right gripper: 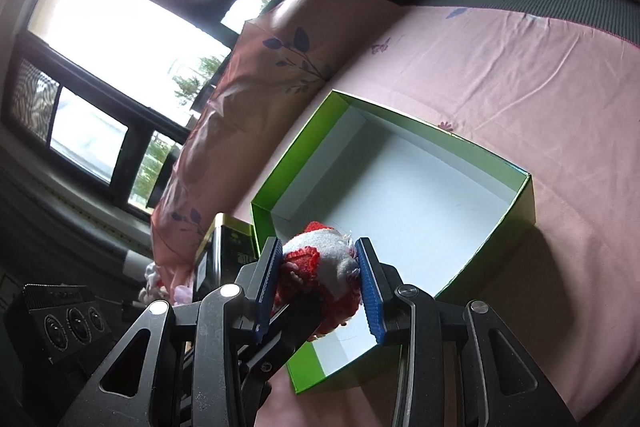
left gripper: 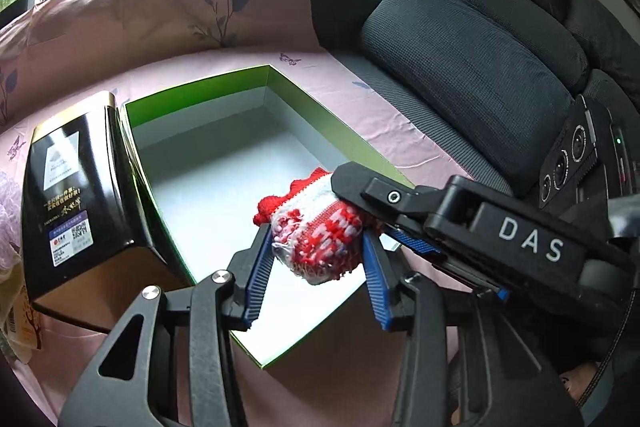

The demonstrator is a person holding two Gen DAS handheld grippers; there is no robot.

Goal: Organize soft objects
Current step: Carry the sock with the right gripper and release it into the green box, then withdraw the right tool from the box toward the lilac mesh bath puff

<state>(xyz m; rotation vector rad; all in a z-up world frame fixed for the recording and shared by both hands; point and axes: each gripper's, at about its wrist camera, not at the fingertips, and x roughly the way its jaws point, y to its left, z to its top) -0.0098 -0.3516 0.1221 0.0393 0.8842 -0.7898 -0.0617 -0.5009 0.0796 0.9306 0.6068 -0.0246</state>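
A rolled red and white knitted piece (left gripper: 320,243) hangs over the near end of an open green box (left gripper: 200,83) with a bare white floor. My left gripper (left gripper: 316,233) is shut on it, blue pads pressing both sides. From the right, my right gripper (left gripper: 360,203), marked DAS, clamps the same roll higher up. In the right wrist view the knitted roll (right gripper: 336,263) sits squeezed between the right gripper's (right gripper: 318,247) blue pads, above the green box (right gripper: 440,131). A black finger of the left gripper (right gripper: 296,319) crosses below the roll.
A black tin (left gripper: 72,195) stands against the box's left wall, on a pink sheet (left gripper: 360,95). A pink leaf-print pillow (left gripper: 160,11) lies behind. Dark grey sofa cushions (left gripper: 460,67) rise on the right. Windows (right gripper: 120,27) line the far side.
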